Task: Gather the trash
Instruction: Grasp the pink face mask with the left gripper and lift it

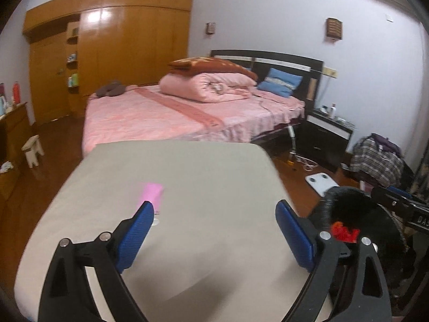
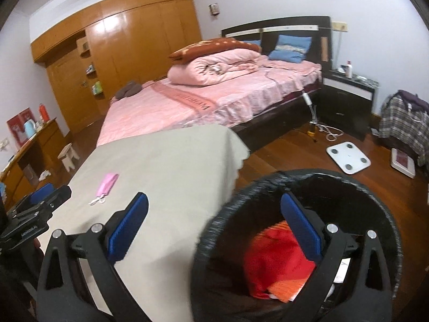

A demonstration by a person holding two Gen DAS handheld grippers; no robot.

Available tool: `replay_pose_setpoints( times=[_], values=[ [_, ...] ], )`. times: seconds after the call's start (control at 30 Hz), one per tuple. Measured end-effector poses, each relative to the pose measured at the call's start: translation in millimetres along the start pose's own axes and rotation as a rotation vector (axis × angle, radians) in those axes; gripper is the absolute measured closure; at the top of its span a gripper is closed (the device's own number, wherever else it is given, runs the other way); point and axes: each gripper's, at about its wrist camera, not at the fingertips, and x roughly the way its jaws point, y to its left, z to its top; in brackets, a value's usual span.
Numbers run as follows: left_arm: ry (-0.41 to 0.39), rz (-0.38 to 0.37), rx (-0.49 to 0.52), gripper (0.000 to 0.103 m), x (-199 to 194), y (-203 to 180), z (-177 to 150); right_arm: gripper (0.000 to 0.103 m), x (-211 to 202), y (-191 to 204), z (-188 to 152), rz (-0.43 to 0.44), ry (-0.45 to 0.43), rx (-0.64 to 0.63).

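So here's where I'm at with the trash run. The black bin (image 2: 300, 241) sits right under my right gripper (image 2: 214, 222), a bit ahead and to its right side, and there's already stuff in it: something red (image 2: 270, 263) with an orange bit (image 2: 284, 289) and what looks like a scrap of white paper low down. I'd guess at least part of the job is done, though I can't say how many pieces went in. The right gripper is spread wide with nothing between the blue pads (image 2: 128, 228), hanging half over the table edge and half over the bin mouth.

What's left, as far as I can see: a pink wrapper-ish thing (image 1: 151, 193) lying flat on the beige tablecloth (image 1: 214, 177), just ahead of my left gripper's (image 1: 215, 237) left finger, so close the fingertip partly covers it. From the right side there's also a small whitish scrap (image 2: 97, 200) touching or right beside the near end of the pink piece. The left gripper is spread open too, holding nothing. Rest of the cloth looks bare from here, so my guess is that's the last pickup on the table.

Writing: not much readable. The bed runner (image 2: 191, 99) has lettering on it but it's too blurry for me. There's "BAS" on a black part at the right edge of the left view, cut off, and some tiny white text on the other gripper's body I can't make out
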Motion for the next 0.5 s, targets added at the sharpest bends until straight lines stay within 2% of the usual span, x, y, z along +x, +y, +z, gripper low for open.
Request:
replay_pose_setpoints(
  times=[0.27, 0.5],
  values=[
    [0.002, 0.08, -0.041, 0.013, -3.3, 44.2, -7.4, 0.006, 22.8, 46.4, 5.0, 0.067, 0.015, -0.055],
    [0.036, 0.126, -0.076, 0.013, 22.2, 75.0, -13.9, 0.007, 51.5, 75.6, 7.9, 0.093, 0.03, -0.077]
  ],
)
